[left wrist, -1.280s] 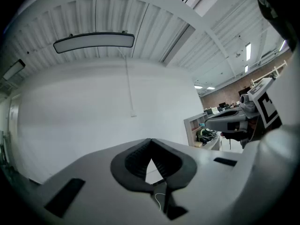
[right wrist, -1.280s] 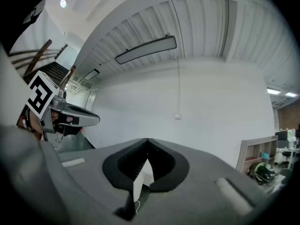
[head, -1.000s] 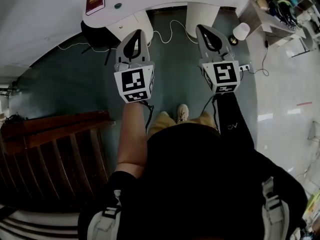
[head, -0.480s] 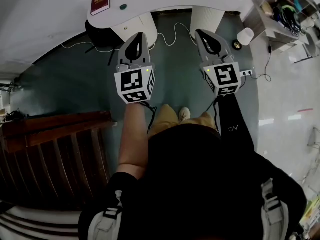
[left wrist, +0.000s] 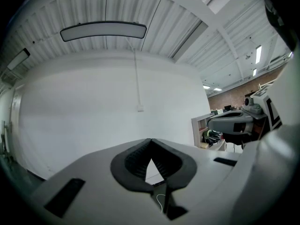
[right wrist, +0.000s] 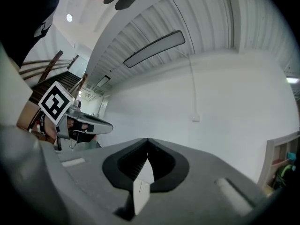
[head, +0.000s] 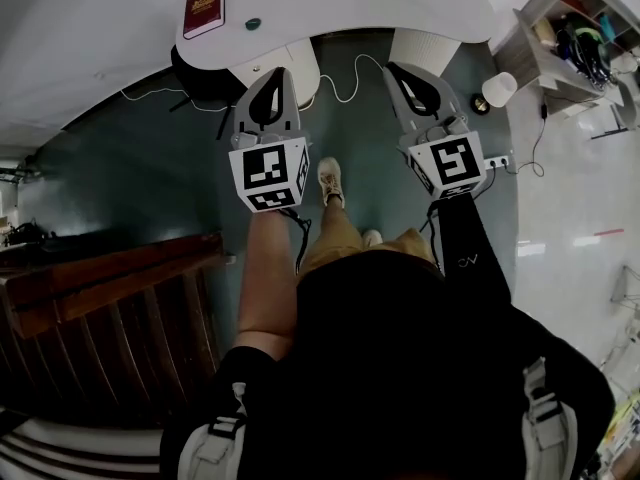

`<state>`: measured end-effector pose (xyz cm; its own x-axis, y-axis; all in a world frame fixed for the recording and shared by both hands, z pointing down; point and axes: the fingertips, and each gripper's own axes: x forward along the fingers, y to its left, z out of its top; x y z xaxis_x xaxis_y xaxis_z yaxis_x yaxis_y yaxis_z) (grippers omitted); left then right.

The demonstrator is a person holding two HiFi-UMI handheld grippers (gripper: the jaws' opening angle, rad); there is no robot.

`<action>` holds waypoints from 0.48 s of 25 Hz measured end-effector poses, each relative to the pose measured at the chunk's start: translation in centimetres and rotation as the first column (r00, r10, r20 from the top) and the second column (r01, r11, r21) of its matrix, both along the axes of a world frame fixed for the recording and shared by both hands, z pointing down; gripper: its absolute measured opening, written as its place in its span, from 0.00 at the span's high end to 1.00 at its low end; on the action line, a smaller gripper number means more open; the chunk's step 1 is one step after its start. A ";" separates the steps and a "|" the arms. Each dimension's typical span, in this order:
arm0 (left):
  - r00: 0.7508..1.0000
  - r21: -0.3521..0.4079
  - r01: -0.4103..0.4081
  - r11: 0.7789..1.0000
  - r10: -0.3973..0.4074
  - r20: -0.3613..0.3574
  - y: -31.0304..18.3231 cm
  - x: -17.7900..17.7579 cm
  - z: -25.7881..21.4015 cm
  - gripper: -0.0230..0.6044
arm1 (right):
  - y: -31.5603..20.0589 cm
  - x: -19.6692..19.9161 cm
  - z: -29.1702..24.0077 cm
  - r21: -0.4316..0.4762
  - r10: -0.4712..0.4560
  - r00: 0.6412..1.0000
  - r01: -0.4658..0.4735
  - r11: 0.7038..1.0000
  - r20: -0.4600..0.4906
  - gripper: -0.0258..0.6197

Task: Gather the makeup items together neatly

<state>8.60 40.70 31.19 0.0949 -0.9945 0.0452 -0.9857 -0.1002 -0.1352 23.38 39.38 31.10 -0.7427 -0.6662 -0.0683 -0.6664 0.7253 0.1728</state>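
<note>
**Both grippers empty, table ahead**

Your L gripper (head: 279, 71) and R gripper (head: 392, 68) point level, side by side over the dark floor (head: 150, 178). Jaws are together on both, w/ nothing btwn them. A red box (head: 204, 10) and a small dark round item (head: 252, 24) lie near each other on the white table (head: 110, 38) ahead of the tips.
</note>
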 end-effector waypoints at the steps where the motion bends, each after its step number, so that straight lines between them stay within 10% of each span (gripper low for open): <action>1: 1.000 0.002 -0.007 1.000 0.007 0.000 -1.4 -0.4 0.0 0.95 | -1.2 -0.4 0.0 0.002 0.006 1.000 -0.006 1.000 -0.004 0.95; 12: 0.995 0.007 -0.099 0.995 0.099 0.003 -17.2 -5.7 -1.5 0.95 | -16.6 -5.5 -1.1 -0.043 0.122 0.992 -0.122 0.992 0.008 0.95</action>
<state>2.89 23.45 29.68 0.1930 -0.9804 0.0384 -0.9706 -0.1966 -0.1390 17.84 22.82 29.99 -0.6551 -0.7542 -0.0453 -0.7520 0.6450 0.1360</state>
